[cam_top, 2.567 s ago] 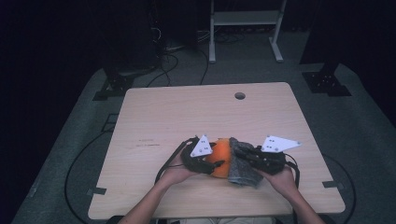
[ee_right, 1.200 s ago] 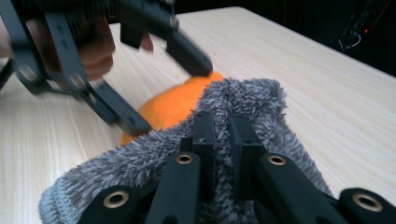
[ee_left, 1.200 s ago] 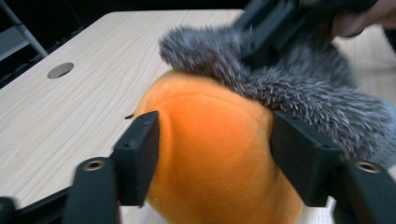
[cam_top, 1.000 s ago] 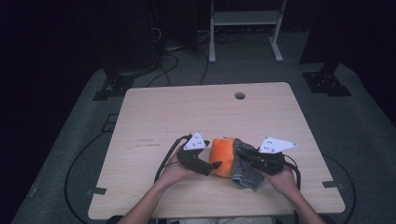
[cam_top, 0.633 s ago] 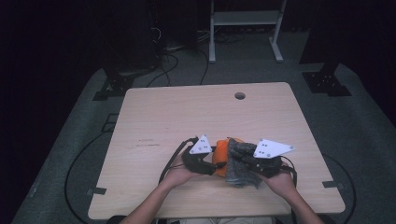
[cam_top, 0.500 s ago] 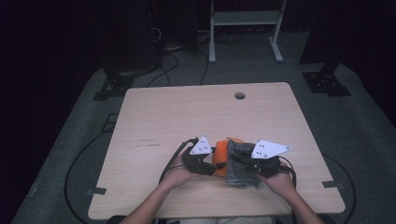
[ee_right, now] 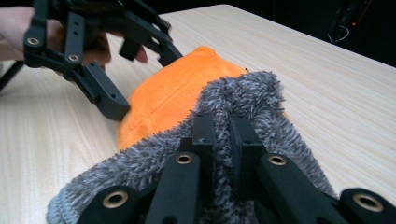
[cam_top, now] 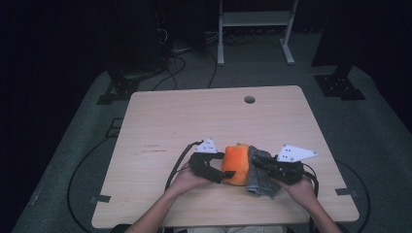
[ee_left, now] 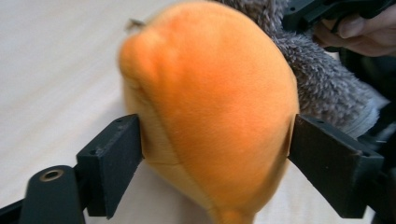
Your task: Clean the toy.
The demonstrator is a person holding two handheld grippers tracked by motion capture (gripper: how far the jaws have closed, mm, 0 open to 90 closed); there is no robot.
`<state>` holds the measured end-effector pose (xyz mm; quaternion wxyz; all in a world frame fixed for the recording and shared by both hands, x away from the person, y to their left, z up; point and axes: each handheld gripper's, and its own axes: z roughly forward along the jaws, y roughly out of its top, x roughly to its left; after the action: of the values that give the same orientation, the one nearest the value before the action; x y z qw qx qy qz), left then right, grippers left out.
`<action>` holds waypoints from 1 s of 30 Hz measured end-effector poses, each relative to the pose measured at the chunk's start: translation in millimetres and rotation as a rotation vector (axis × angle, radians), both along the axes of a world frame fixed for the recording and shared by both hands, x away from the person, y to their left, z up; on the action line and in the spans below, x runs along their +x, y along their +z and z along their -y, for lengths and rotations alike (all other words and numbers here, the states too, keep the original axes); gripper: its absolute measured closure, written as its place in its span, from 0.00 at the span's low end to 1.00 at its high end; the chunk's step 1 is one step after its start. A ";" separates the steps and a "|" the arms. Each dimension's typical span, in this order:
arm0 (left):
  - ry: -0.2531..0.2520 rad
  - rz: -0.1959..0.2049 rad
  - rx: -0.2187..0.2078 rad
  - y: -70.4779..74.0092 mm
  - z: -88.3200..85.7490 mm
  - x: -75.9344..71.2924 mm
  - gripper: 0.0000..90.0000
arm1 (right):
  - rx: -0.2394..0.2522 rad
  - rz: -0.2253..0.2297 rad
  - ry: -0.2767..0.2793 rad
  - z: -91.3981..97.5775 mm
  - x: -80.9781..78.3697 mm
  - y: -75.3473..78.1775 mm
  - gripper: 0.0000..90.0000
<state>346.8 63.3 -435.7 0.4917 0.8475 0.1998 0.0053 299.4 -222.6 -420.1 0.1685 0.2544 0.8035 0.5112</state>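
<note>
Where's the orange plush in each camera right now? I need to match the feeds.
High view: the orange plush lies near the table's front edge, between the left gripper and the right gripper.
Left gripper view: picture's middle, between that gripper's two jaws, which touch its sides.
Right gripper view: left of centre, behind the grey fuzzy cloth.
Shared landmark: the grey fuzzy cloth against the plush.

Setting: a lab or recording studio. Indicators: a bare light-wood table (cam_top: 194, 126) with a cable port (cam_top: 249, 99) stands on grey carpet; cables (cam_top: 180, 58) trail across the floor at upper left; a white metal stand (cam_top: 255, 22) occupies the top centre; dark surroundings enclose the workspace.
</note>
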 end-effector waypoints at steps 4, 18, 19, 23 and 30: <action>0.000 0.110 0.033 3.4 3.6 -6.4 0.36 | 0.003 0.009 0.013 -4.6 -3.3 3.3 0.91; 0.003 0.362 0.092 16.9 4.4 -25.0 0.44 | -0.013 0.084 0.111 -55.9 -6.9 33.0 0.91; -0.001 0.369 0.106 17.5 5.2 -26.6 0.44 | -0.013 0.084 0.111 -55.9 -6.9 33.0 0.91; 0.010 0.330 0.102 12.6 -2.0 -22.0 0.44 | -0.037 0.061 0.108 -54.5 -2.8 18.4 0.92; 0.001 0.293 0.082 11.8 -3.0 -18.9 0.44 | -0.038 0.039 0.070 -33.8 -7.9 13.0 0.91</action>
<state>327.9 66.3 -423.9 0.4808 0.8569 0.1257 0.1372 291.5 -188.8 -407.1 0.1712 0.2130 0.8179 0.5063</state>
